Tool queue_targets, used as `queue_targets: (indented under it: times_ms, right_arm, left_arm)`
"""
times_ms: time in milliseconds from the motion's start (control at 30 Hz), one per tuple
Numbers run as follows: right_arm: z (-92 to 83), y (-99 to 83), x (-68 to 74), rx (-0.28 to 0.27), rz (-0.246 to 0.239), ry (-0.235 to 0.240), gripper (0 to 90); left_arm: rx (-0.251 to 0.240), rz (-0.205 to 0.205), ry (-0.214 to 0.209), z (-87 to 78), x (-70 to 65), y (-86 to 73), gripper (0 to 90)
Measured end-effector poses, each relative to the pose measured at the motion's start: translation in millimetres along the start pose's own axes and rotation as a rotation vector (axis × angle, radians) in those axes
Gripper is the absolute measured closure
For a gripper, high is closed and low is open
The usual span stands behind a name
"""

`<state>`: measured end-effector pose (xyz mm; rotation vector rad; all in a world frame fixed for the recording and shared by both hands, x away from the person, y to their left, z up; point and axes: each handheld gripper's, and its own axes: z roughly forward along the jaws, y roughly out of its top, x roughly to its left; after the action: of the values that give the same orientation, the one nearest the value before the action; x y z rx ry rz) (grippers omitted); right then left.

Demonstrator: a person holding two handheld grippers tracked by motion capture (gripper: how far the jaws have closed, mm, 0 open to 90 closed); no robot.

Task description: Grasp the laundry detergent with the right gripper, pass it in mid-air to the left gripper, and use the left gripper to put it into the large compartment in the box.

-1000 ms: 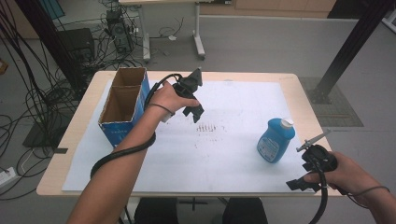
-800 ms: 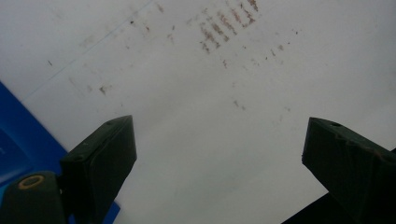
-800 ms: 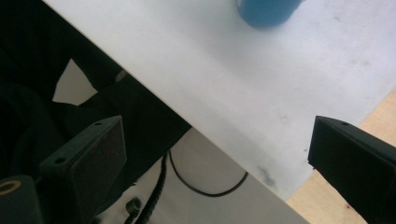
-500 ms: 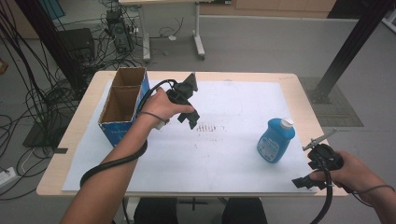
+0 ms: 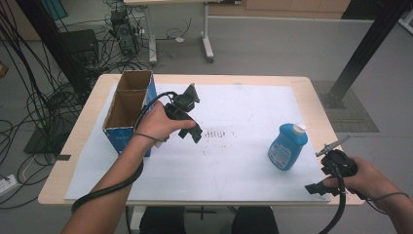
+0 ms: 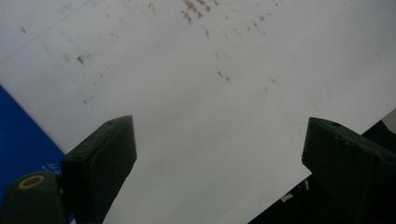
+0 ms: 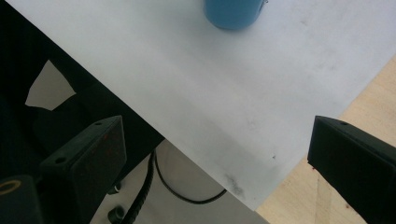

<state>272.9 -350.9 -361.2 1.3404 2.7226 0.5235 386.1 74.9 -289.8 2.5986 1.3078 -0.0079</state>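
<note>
My left gripper [image 5: 192, 132] hangs over the left half of the white paper sheet [image 5: 234, 161], just right of an open cardboard box with blue sides [image 5: 127, 105]. In the left gripper view its jaws [image 6: 219, 126] stand open with nothing between them, the stained paper lies below and the box's blue side [image 6: 18, 140] shows at the left edge. A blue bottle with a white cap [image 5: 287, 146] stands on the right of the sheet. My right gripper [image 5: 319, 187] is held at the table's front right corner, open and empty [image 7: 218, 123], with the bottle's base [image 7: 233, 11] beyond it.
The wooden table [image 5: 311, 97] has bare margins around the sheet. Faint brown marks [image 5: 216, 134] dot the middle of the paper. Cables [image 5: 44, 107] and equipment lie on the floor to the left, and a black post [image 5: 363, 53] rises at the back right.
My left hand has carried its gripper left and toward the near side, closer to the box. The right hand has hardly shifted. Both pairs of jaws stay as they were.
</note>
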Motion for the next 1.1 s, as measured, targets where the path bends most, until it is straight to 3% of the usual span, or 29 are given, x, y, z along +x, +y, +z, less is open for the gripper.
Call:
queue_targets:
  times_ms: [200, 433, 533, 600, 833, 1100]
  right_arm:
    - [2.3, -2.5, -5.0, -0.037, 0.009, -0.012, 4.0]
    - [8.2, -6.2, -10.0, -0.074, 0.013, -0.021, 4.0]
    - [9.7, -7.1, -10.9, -0.100, 0.006, -0.029, 3.8]
    - [11.4, -7.6, -11.3, -0.147, -0.003, -0.033, 3.7]
    - [18.2, -8.0, -9.3, -0.205, -0.015, -0.055, 3.6]
    - [25.3, -8.9, -5.8, -0.284, -0.030, -0.049, 3.4]
  left_arm:
    - [-0.019, -0.004, -0.032, 10.2, -2.3, -20.5, 10.4]
    - [-0.017, -0.008, -0.034, 16.8, -4.5, -33.4, 10.4]
    - [-0.020, -0.007, -0.031, 17.8, -6.5, -38.7, 10.4]
    - [-0.028, -0.009, -0.046, 18.8, -8.0, -44.0, 10.4]
    - [-0.030, -0.013, -0.046, 20.6, -9.1, -52.0, 10.4]
    - [-0.037, -0.021, -0.059, 22.6, -8.2, -56.4, 10.3]
